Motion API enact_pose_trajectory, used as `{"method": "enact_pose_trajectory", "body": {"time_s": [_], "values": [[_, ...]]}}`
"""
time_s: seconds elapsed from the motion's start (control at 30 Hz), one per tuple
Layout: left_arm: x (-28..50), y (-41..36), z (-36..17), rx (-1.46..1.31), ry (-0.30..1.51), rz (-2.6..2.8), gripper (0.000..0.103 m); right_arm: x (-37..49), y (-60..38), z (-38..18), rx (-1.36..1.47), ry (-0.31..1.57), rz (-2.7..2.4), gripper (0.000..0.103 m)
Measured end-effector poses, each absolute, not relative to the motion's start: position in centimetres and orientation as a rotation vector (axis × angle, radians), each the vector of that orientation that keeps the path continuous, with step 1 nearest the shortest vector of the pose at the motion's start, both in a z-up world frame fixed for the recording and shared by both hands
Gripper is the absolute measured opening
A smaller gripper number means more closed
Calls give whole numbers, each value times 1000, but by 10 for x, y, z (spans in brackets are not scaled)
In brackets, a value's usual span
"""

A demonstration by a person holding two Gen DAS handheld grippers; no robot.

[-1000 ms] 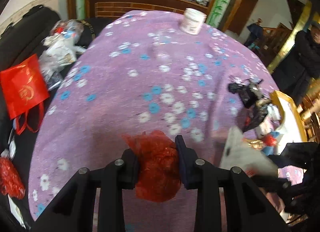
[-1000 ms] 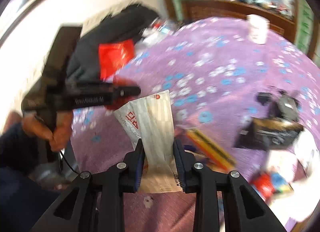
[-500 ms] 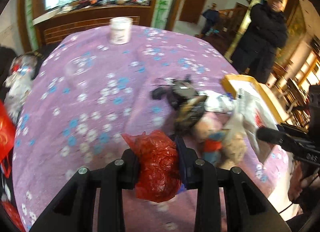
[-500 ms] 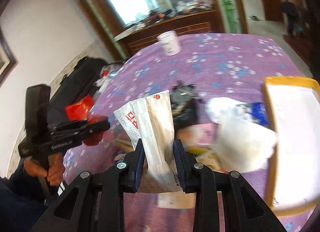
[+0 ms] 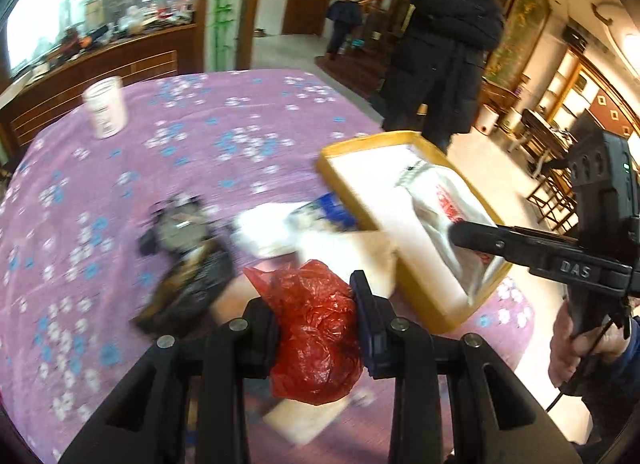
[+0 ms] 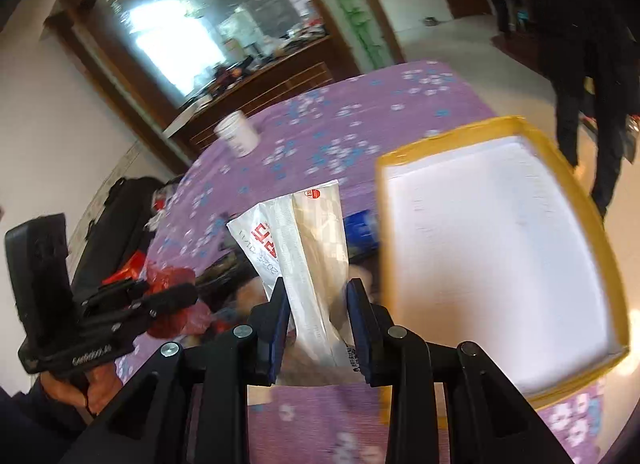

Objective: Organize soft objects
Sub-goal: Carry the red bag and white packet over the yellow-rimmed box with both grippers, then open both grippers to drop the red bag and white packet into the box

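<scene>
Lay cluttered: dark bundle [image 5: 188, 264], white bag [image 5: 268, 232], cup [image 5: 105, 107] far off, onlooker [image 5: 444, 47] beyond yellow tray [image 5: 416, 296]. Tilted downward, left gripper [image 5: 316, 316] clamped on red bag [image 5: 316, 328] over cloth [image 5: 200, 143]. Right gripper [image 6: 316, 304] pinched white packet [image 6: 304, 248] beside tray.

I hold a crumpled red plastic bag [image 5: 316, 328] squeezed tight between my left fingers, over the purple flowery cloth. In my right fingers I hold a white packet [image 6: 304, 260] with red letters, standing up tall, just beside the yellow box [image 6: 616, 284]. The box is white inside. More soft things lie in a blurry pile [image 5: 276, 227] beside the box.
</scene>
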State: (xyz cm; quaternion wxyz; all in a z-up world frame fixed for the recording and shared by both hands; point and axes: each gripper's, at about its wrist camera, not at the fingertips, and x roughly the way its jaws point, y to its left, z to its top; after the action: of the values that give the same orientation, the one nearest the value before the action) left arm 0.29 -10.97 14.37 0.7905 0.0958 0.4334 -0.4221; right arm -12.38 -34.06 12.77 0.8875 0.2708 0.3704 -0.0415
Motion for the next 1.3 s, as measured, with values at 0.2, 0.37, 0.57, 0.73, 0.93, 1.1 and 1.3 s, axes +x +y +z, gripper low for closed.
{"method": "enact_pose_trajectory", "body": {"time_s": [0.2,0.37,0.57,0.73,0.93,1.1,1.3], "values": [[-6,-186,144,223,966,-975,31,-130,-400,123,612,796,-143,31],[9,-250,134,201,984,-968,31,-110,-446,111,637,843,-187,31],[46,-317,97,205,1023,-890,30,-76,-486,90,614,896,-254,31],[66,-342,68,196,1073,-860,30,-51,-508,71,611,932,-273,31],[76,-355,50,193,1092,-836,31,-22,-522,48,594,988,-275,31],[81,-359,41,188,1103,-819,32,-6,-523,42,578,1006,-263,32],[90,-354,37,158,1117,-795,42,3,-528,33,588,1037,-276,35]]}}
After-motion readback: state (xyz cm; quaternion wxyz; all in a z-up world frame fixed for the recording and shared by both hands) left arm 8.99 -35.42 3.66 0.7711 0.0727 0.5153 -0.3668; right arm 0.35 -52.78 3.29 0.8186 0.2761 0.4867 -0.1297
